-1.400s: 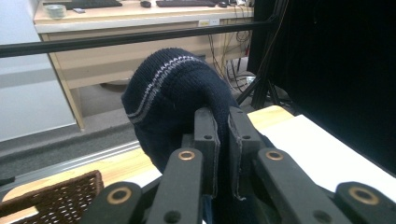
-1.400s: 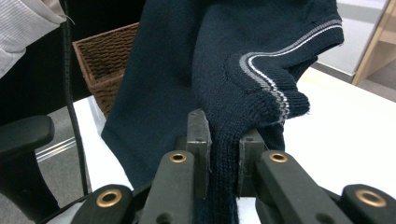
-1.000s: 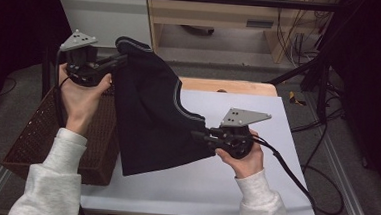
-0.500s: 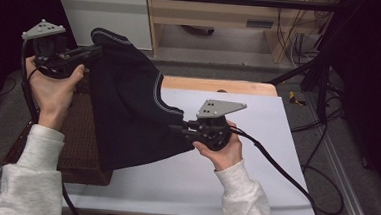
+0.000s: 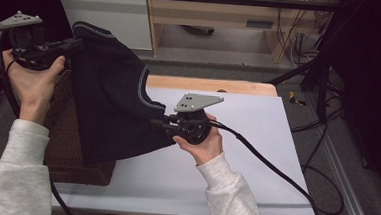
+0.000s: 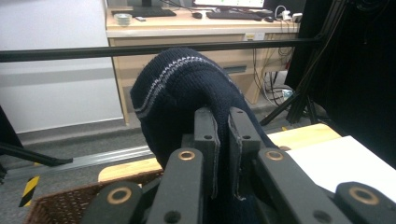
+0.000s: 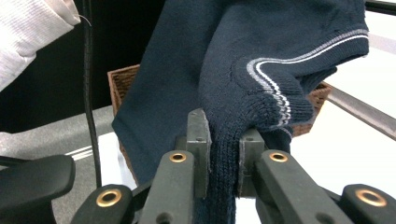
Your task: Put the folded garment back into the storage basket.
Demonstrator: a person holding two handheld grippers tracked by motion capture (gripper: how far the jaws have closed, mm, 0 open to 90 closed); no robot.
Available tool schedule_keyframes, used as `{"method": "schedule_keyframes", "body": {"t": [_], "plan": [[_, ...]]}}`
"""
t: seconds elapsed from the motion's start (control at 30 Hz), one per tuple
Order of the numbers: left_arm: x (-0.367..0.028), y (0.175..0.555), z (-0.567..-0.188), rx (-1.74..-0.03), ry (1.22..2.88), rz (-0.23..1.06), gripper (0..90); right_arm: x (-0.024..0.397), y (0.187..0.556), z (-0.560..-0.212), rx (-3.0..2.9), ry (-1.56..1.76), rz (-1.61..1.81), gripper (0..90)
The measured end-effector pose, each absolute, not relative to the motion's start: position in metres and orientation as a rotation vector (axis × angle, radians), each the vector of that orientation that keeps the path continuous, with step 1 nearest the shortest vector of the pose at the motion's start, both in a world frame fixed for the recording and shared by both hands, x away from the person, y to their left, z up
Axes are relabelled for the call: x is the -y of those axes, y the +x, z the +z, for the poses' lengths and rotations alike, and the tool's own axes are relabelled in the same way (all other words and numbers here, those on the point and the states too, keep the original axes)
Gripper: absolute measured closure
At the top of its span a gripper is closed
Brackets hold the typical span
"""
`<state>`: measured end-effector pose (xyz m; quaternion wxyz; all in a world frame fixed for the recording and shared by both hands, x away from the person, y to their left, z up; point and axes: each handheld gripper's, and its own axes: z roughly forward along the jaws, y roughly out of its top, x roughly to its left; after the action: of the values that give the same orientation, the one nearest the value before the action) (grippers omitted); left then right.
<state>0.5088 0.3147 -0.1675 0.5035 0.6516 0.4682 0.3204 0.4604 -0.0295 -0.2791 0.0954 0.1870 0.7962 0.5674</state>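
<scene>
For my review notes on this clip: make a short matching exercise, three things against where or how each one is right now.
Things:
1. navy sweater
2. wicker basket
3. white sheet

States:
A. lies flat on the table
B. held up between the left gripper and the right gripper
C. stands at the table's left end, under the hanging knit

Pairs: 1-B, 2-C, 3-A

Wicker basket [image 5: 63, 155], white tabletop [image 5: 255, 156]

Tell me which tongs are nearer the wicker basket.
Left. The left tongs hold the dark knit garment above the wicker basket's far end; the right tongs grip it over the white tabletop.
</scene>
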Motion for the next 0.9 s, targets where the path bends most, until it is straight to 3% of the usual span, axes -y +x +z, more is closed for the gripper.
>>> {"method": "schedule_keyframes", "body": {"t": [0.9], "plan": [[-0.371,0.517,-0.163,-1.177,1.575,0.806,83.8,-0.045,0.469,-0.278,-2.381,0.447,1.709,80.6]]}}
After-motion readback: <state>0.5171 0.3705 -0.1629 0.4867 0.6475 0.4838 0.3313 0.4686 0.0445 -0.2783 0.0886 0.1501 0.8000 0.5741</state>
